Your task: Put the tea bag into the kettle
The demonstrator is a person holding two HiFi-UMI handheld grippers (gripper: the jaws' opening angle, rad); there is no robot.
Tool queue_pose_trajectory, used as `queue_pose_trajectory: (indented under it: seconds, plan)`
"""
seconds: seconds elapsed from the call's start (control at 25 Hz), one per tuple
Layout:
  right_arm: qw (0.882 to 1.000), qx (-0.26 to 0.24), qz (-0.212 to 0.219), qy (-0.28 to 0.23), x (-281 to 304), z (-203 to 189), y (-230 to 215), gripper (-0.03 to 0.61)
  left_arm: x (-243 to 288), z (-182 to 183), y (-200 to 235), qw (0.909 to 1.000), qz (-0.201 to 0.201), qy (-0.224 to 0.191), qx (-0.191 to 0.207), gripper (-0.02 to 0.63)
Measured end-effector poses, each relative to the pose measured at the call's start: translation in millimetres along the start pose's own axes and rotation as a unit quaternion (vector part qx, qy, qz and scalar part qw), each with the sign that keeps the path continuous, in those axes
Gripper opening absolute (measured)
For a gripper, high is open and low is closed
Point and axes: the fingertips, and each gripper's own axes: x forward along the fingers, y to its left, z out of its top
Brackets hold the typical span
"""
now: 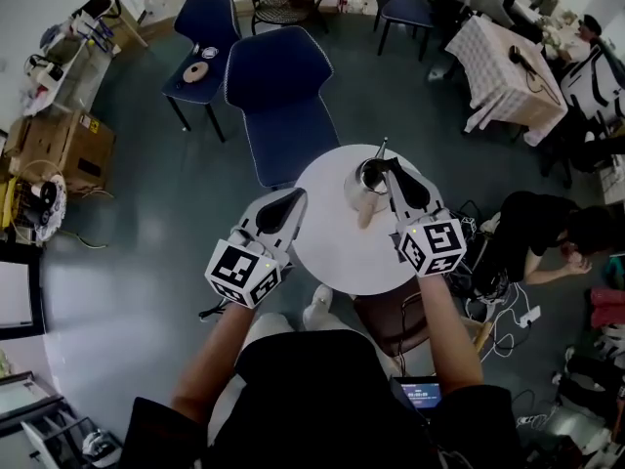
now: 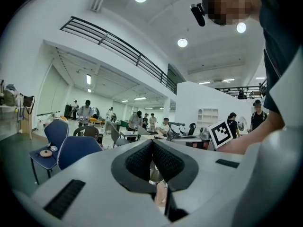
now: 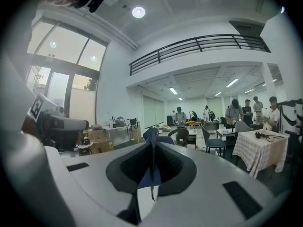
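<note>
A metal kettle (image 1: 363, 189) with a wooden handle stands on the round white table (image 1: 342, 252). My right gripper (image 1: 389, 167) is level above the kettle's mouth, jaws shut. In the right gripper view (image 3: 152, 145) a thin dark strand (image 3: 151, 188) hangs from the closed jaws; it looks like the tea bag's string. The bag itself is hidden. My left gripper (image 1: 298, 195) hovers over the table's left edge, shut and holding nothing. Below the shut jaws in the left gripper view (image 2: 152, 143), the kettle (image 2: 156, 175) is visible.
A blue chair (image 1: 278, 96) stands just beyond the table, a second blue chair (image 1: 205, 27) farther back. A person (image 1: 547, 228) crouches on the floor at right among cables. A cloth-covered table (image 1: 508, 62) stands at back right, cardboard boxes (image 1: 59, 145) at left.
</note>
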Motion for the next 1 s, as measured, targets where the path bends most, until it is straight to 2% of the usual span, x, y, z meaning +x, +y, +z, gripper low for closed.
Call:
queue_pose_trajectory:
  seconds: [0.52,1.0]
  plan:
    - [0.996,-0.047,0.018,0.075,24,-36,-2,0.040,-25,2,-3,0.9993,0.029,0.019,-0.011,0.015]
    - [0.992,-0.038,0.008,0.122,30,-82,-12,0.040,-36,-5,-10,0.9989,0.030,0.033,-0.016,0.015]
